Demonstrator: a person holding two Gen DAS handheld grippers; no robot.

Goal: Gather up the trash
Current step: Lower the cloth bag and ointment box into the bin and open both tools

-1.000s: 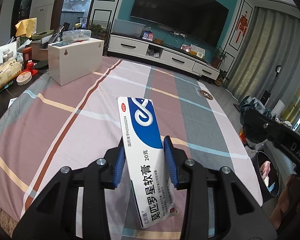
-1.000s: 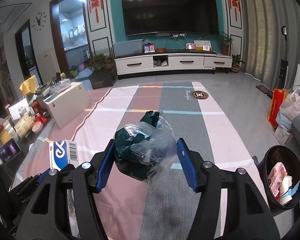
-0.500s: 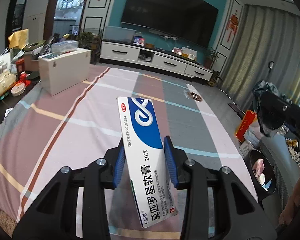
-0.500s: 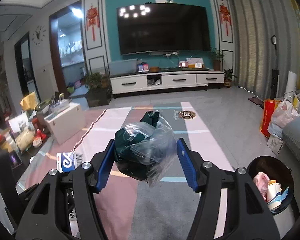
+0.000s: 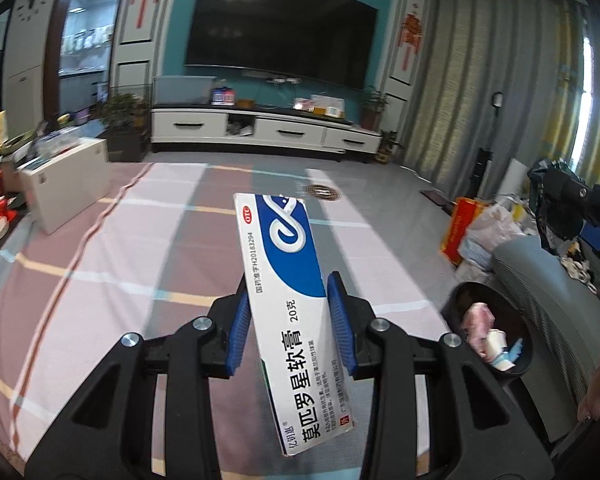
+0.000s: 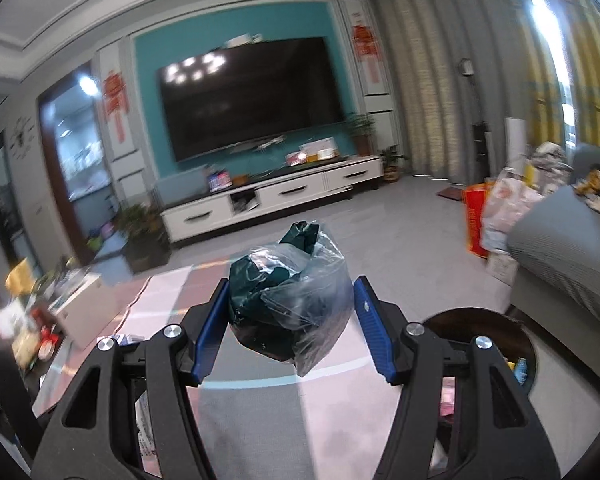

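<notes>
Blue-and-white ointment box (image 5: 290,296) clamped in left gripper (image 5: 289,330), long axis running 11 to 5 o'clock, logo end pointing away. Crumpled plastic bag wad (image 6: 288,296) pinched in right gripper (image 6: 289,326). Black trash bin (image 5: 490,330) at 3 o'clock of box, on floor.

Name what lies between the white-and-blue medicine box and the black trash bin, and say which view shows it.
Only bare striped rug separates the medicine box from the trash bin, apart from the left tool's own finger, in the left wrist view.

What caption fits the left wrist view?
Left gripper grips a blue-and-white ointment box above a striped cloth, black trash bin at right.
</notes>
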